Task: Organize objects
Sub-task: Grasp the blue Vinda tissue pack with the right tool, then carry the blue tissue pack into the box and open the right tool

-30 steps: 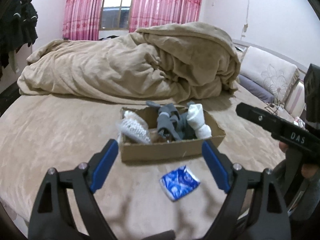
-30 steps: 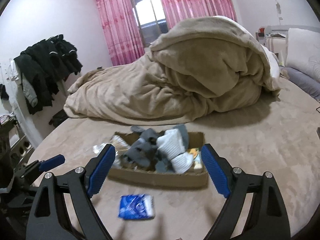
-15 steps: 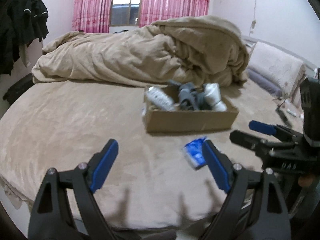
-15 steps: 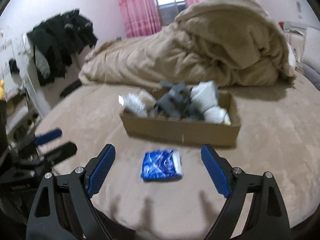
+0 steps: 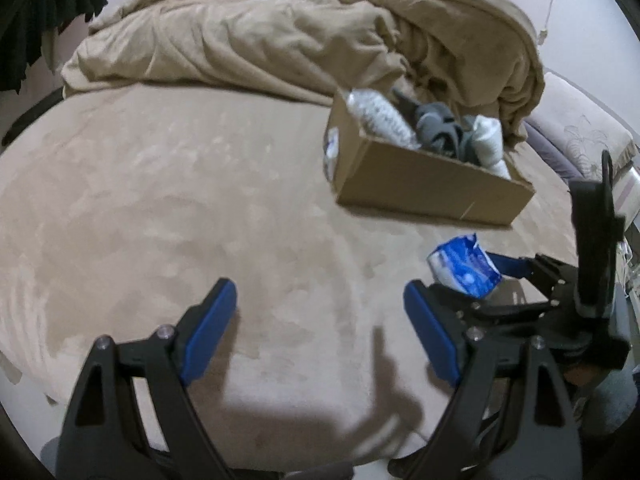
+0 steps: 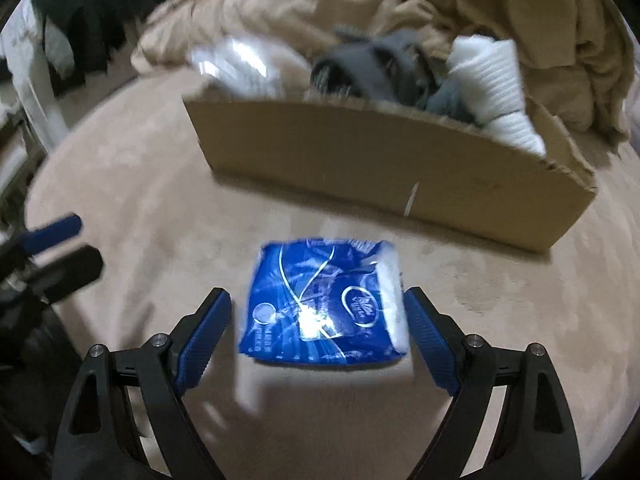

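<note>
A blue tissue pack (image 6: 324, 304) lies flat on the tan bed sheet, in front of a cardboard box (image 6: 384, 160) holding grey and white socks and a clear plastic packet. My right gripper (image 6: 318, 316) is open with its blue pads on either side of the pack, the jaws not closed on it. The pack (image 5: 464, 266) and box (image 5: 424, 184) also show at the right in the left wrist view. My left gripper (image 5: 320, 320) is open and empty over bare sheet, left of the pack.
A heaped tan blanket (image 5: 320, 36) lies behind the box. Dark clothes (image 6: 92, 28) hang at the far left. A pillow (image 5: 580, 136) sits at the right. The bed edge runs just below both grippers.
My right gripper has moved forward and down until the blue pack sits between its open jaws. My left gripper has swung left, so box and pack shifted right in its view.
</note>
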